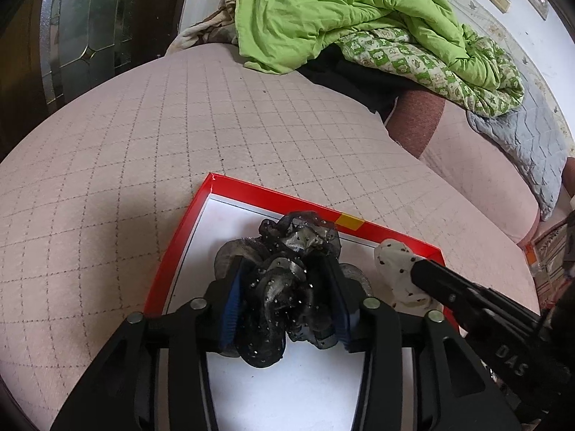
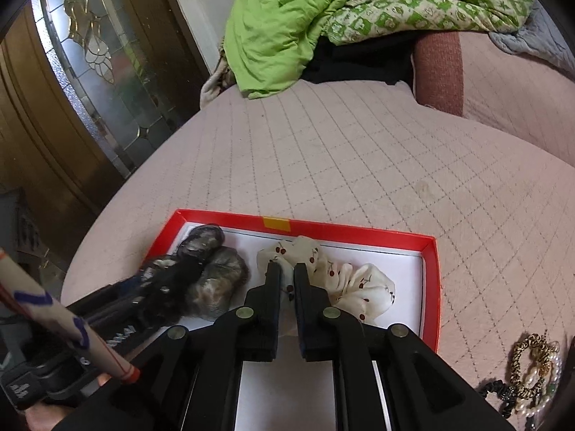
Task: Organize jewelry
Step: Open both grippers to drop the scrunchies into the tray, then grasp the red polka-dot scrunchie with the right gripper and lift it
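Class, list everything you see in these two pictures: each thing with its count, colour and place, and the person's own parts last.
Box lid: one, red rim, white inside, on the bed.
Dark scrunchie: one, black-grey, sparkly, in the lid's left part, between the left tool's pads.
Cherry scrunchie: one, cream with red cherries, in the lid's right part.
Jewelry pile: gold chain, pearls, dark beads, on the bed right of the lid.
Bed cover: pink, quilted.
Quilt: green, bunched at the far end.
Left tool: black, blue pads.
Right tool: black, nearly shut on the cherry scrunchie.
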